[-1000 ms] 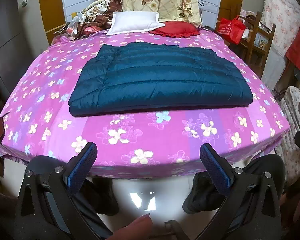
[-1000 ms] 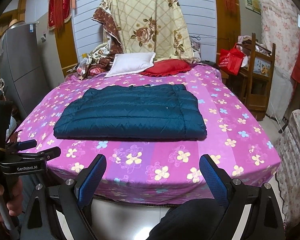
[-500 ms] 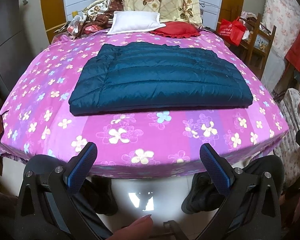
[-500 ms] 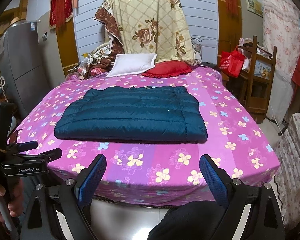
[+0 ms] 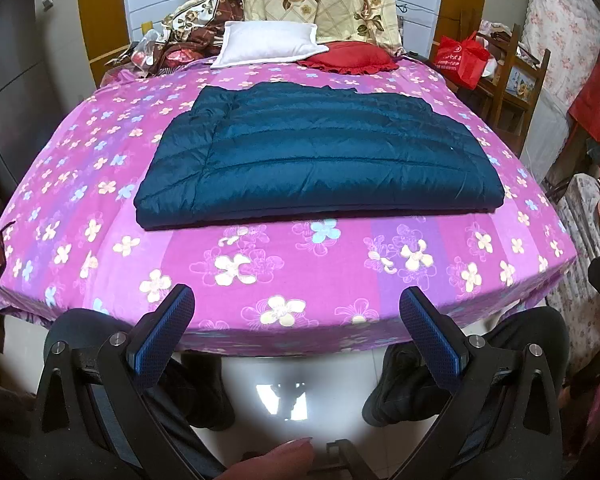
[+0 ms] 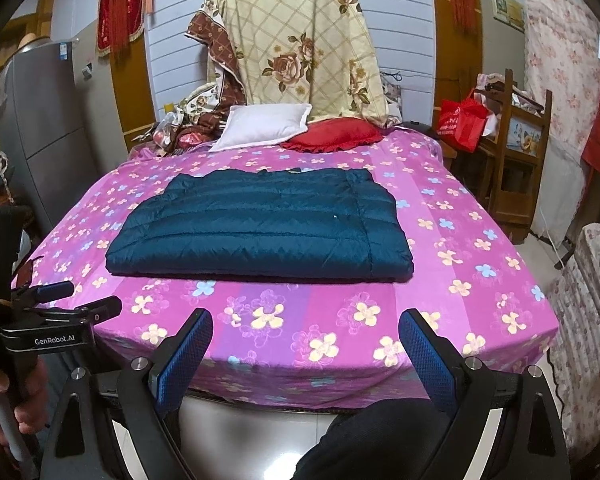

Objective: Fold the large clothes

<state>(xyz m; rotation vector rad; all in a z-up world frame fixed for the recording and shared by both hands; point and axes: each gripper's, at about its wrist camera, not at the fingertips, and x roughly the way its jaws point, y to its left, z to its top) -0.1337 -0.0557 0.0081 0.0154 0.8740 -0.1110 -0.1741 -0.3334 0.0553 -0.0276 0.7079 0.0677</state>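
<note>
A dark teal quilted down jacket (image 5: 316, 156) (image 6: 260, 226) lies folded into a flat rectangle in the middle of the bed, on the pink flowered sheet (image 5: 300, 264) (image 6: 300, 320). My left gripper (image 5: 296, 312) hangs open off the bed's near edge, above the floor, with nothing between its blue pads. My right gripper (image 6: 306, 332) is open too, at the same edge, empty. Both are well short of the jacket. In the right wrist view, the left gripper's body (image 6: 40, 332) shows at the left edge, held by a hand.
A white pillow (image 6: 264, 126) and a red cushion (image 6: 336, 138) lie at the headboard under a rose-patterned blanket (image 6: 300, 52). A wooden chair (image 6: 516, 160) with a red bag (image 6: 462, 124) stands right of the bed. The person's legs and shoes (image 5: 404, 388) are on the glossy floor below.
</note>
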